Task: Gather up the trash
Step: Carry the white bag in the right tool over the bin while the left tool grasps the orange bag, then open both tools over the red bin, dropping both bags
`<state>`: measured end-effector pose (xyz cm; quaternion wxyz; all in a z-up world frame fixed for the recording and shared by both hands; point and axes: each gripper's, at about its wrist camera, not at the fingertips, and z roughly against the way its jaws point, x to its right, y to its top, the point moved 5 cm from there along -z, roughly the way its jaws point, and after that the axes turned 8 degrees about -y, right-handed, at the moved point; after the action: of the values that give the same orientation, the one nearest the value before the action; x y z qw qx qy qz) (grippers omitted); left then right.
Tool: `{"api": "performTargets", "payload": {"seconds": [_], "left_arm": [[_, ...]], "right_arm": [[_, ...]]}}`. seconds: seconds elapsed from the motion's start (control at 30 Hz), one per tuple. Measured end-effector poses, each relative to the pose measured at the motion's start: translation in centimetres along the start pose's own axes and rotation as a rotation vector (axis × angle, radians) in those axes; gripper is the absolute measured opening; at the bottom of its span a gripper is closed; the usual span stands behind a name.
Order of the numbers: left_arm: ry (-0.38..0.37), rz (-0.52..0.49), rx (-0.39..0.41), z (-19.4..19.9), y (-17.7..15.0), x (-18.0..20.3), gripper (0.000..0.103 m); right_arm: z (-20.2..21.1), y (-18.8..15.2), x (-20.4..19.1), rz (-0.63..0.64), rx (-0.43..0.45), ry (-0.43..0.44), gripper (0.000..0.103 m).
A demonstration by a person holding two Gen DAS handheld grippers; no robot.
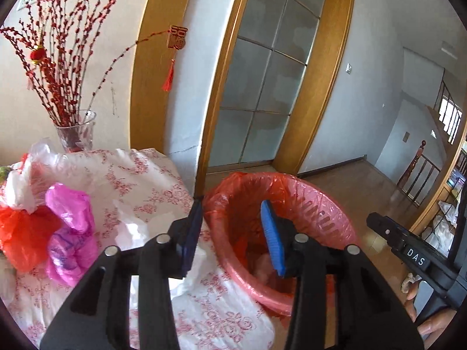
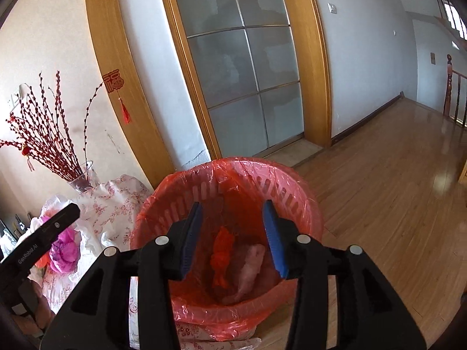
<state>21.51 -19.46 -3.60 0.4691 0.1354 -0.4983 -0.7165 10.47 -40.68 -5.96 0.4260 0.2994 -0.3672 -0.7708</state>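
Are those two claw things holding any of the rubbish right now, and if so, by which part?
No, nothing is held. The left gripper and the right gripper are both open and empty, over the red-lined bin.

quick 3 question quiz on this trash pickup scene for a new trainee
1. True or false: the right gripper holds a bag.
2. What lines the trash basket? A) red plastic bag B) newspaper C) nothing
3. Name two bag colours still crumpled on the floral tablecloth.

Key:
1. False: both it and the left gripper are open and empty.
2. A. The red liner folds over the rim.
3. Pink bag and red bag; a white bag also counts.
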Motion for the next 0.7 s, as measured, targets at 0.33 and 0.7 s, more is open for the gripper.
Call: {"api": "performTargets", "payload": {"seconds": [0.33, 0.7], "left_arm": [[0.326, -0.007, 0.091, 10.8, -1.6, -8.4, 0.065], [0.537, 0.136, 0.133, 19.1, -3.7, -17.2, 0.074]], "right_arm": [[2.7, -1.9, -6.2, 0.121, 0.020, 0.094, 0.056], [1.5, -5.3, -15.3, 0.235, -0.062, 0.198, 0.067]]}}
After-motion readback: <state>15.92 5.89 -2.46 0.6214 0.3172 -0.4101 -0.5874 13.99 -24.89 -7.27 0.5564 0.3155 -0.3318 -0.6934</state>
